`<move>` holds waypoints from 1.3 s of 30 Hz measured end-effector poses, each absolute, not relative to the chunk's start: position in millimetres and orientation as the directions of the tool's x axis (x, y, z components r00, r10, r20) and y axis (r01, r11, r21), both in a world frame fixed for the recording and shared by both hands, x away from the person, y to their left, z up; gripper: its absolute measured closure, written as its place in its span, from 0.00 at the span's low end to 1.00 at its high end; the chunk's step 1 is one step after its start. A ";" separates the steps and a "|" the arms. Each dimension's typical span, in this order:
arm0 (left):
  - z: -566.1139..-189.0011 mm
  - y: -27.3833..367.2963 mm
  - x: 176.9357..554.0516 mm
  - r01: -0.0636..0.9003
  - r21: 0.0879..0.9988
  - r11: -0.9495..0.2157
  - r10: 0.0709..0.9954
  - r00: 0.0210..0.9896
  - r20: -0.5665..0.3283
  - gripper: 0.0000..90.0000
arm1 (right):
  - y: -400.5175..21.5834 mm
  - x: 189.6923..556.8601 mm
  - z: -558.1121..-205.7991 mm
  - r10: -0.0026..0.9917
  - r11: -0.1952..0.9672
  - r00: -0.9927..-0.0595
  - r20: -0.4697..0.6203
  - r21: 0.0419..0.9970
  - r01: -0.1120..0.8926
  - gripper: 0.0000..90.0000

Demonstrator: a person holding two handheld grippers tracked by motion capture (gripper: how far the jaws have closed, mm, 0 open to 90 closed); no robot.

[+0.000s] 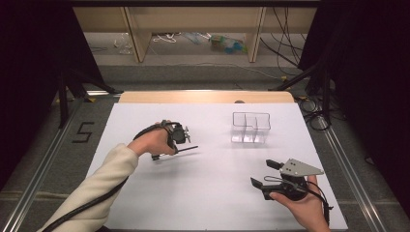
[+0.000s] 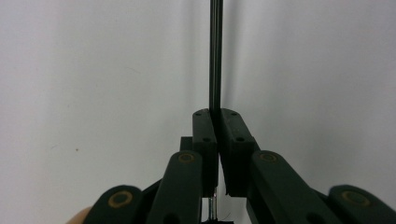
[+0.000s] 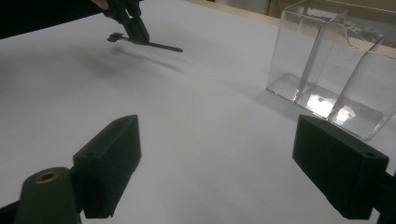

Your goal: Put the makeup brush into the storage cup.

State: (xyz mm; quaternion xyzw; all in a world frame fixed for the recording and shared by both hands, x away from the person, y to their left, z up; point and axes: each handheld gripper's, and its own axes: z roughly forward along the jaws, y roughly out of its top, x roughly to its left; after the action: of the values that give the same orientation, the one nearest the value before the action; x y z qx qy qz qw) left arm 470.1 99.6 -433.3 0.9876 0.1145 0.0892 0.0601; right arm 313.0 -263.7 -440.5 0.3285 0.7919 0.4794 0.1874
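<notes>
My left gripper (image 1: 170,151) is shut on a thin black rod (image 1: 187,148) and holds it just above the white table, left of centre. In the left gripper view the rod (image 2: 215,56) runs straight up from between the closed jaws. The right gripper view shows that same rod (image 3: 161,45) far off, clamped and sticking out sideways. My right gripper (image 1: 263,175) stands open near the front right of the table with nothing between its pads (image 3: 112,163). A clear plastic divided box (image 1: 250,128) sits behind it.
The clear box (image 3: 327,65) has several compartments and stands close ahead in the right gripper view. The white table sheet (image 1: 208,193) ends at a wooden strip at the back. Cables, shelf legs and black stands lie beyond the table.
</notes>
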 end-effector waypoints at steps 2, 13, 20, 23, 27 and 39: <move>-431.4 100.2 467.4 0.215 0.144 -0.966 0.238 0.957 0.164 0.95 | -263.3 313.1 -440.6 0.698 0.326 -0.716 0.016 0.883 0.338 0.18; -421.3 99.2 449.1 0.176 0.169 -0.970 0.205 0.963 0.174 0.95 | -260.6 314.5 -442.6 0.681 0.326 -0.732 0.017 0.888 0.324 0.19; -412.4 94.0 435.0 0.133 0.189 -0.973 0.167 0.970 0.178 0.95 | -259.8 314.3 -442.5 0.677 0.324 -0.736 0.021 0.889 0.324 0.19; -408.6 90.9 429.3 0.108 0.193 -0.975 0.143 0.973 0.181 0.95 | -259.3 314.7 -442.9 0.673 0.331 -0.739 0.012 0.889 0.316 0.19; -405.8 87.6 422.6 0.096 0.199 -0.975 0.133 0.975 0.180 0.95 | -259.0 314.5 -442.9 0.672 0.330 -0.741 0.015 0.889 0.317 0.19; -401.3 84.9 411.1 0.069 0.202 -0.977 0.108 0.976 0.187 0.95 | -258.1 314.3 -442.9 0.666 0.334 -0.746 0.021 0.886 0.322 0.19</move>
State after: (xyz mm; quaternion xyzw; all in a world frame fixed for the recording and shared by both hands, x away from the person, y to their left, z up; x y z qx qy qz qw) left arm 411.1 84.9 -401.3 0.9893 0.0448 0.0988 0.0978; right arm 314.3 -258.1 -442.9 0.3100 0.7973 0.4869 0.1764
